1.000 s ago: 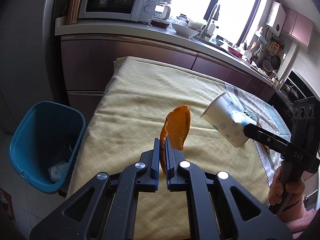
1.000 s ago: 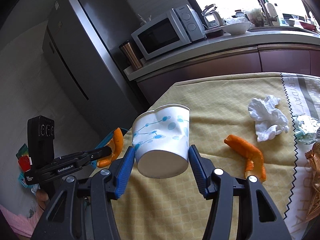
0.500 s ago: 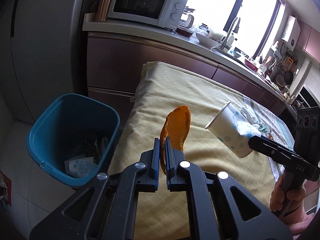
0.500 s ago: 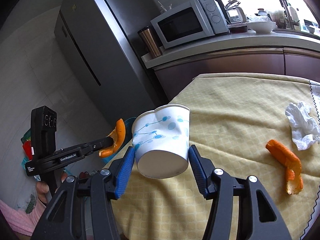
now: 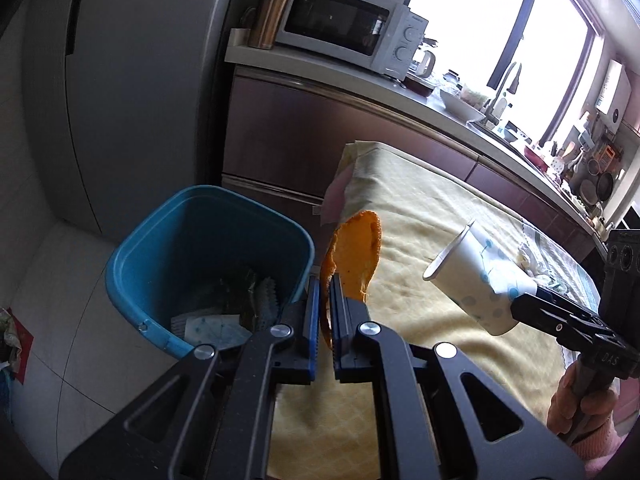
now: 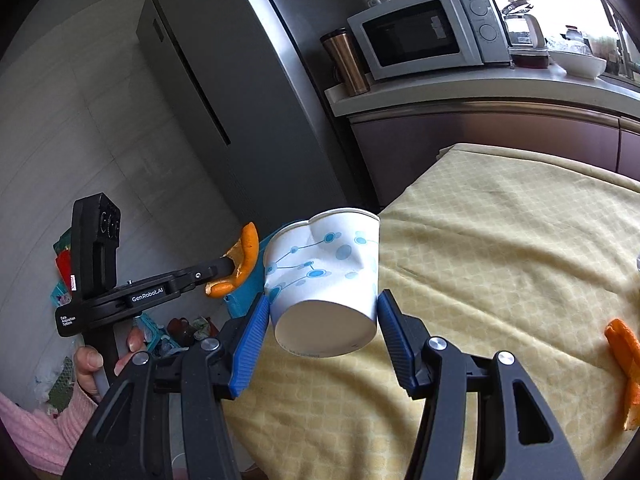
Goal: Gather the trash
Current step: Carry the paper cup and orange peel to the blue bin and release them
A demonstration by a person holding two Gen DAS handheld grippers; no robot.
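Observation:
My left gripper is shut on an orange peel, held in the air at the table's left end beside the rim of the blue trash bin. From the right wrist view the same peel sticks out of the left gripper. My right gripper is shut on a dented white paper cup with blue dots, held tilted above the yellow tablecloth. The cup also shows in the left wrist view, to the right of the peel.
The bin holds paper and wrappers. Another orange peel lies on the cloth at the right. Behind stand a grey fridge, a counter with a microwave and a metal tumbler. Crumpled tissue lies further along the table.
Both grippers have swung left toward the bin end of the table with their loads. The bin now fills more of the left wrist view, and the tissue has left the right wrist view.

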